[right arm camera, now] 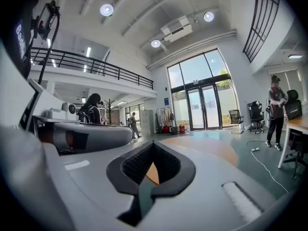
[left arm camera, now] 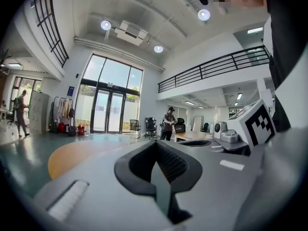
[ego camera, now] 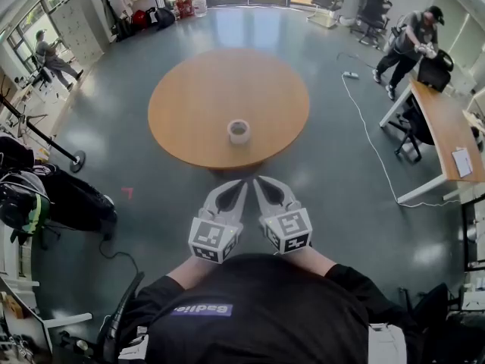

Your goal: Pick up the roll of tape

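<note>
While the left gripper (ego camera: 239,183) and right gripper (ego camera: 260,180) are pressed together, empty, the roll of tape (ego camera: 239,131) is seen flat on the surface (ego camera: 182,105) at twelve o'clock. The left is judged marginally nearer.

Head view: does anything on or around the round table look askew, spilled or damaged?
Nothing stands out. The roll of tape lies flat, alone on the round wooden table, near its front edge. The left tool and right tool are shut and empty, side by side short of the table.
</note>
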Action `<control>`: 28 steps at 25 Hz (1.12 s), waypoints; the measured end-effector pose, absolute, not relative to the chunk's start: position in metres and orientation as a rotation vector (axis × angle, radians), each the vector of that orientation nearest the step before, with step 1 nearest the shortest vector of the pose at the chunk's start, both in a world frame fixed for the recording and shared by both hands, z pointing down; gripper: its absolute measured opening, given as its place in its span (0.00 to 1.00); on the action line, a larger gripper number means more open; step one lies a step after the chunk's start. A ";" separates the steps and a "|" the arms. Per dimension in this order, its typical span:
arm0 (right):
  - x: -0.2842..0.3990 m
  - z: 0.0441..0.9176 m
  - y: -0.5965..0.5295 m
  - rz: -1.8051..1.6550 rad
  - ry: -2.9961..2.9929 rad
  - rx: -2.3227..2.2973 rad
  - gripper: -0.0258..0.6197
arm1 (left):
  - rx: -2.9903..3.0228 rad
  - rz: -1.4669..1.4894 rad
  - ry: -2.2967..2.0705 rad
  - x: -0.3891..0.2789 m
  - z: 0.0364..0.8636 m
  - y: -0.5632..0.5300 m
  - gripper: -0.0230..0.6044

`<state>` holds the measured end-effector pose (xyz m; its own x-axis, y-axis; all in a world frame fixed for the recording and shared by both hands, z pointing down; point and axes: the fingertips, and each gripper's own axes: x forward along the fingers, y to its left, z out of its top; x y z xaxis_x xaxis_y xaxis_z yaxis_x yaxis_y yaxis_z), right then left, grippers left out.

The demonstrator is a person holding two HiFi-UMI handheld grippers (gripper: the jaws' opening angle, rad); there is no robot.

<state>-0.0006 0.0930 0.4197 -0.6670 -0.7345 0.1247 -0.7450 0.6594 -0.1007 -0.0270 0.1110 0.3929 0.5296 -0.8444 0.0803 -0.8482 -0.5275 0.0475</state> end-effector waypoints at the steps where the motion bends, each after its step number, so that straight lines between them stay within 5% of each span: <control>1: 0.001 0.420 0.093 0.231 -2.795 1.246 0.04 | 2.673 0.075 -1.480 -0.025 0.393 0.111 0.07; 28: 0.126 0.450 0.040 0.430 -2.823 1.247 0.05 | 2.604 0.143 -1.526 0.083 0.404 0.061 0.07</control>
<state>0.1262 0.0395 0.4499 -0.6795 -0.7213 0.1341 -0.7285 0.6416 -0.2399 0.0835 0.0613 0.4044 0.4872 -0.8617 0.1419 -0.8731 -0.4845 0.0553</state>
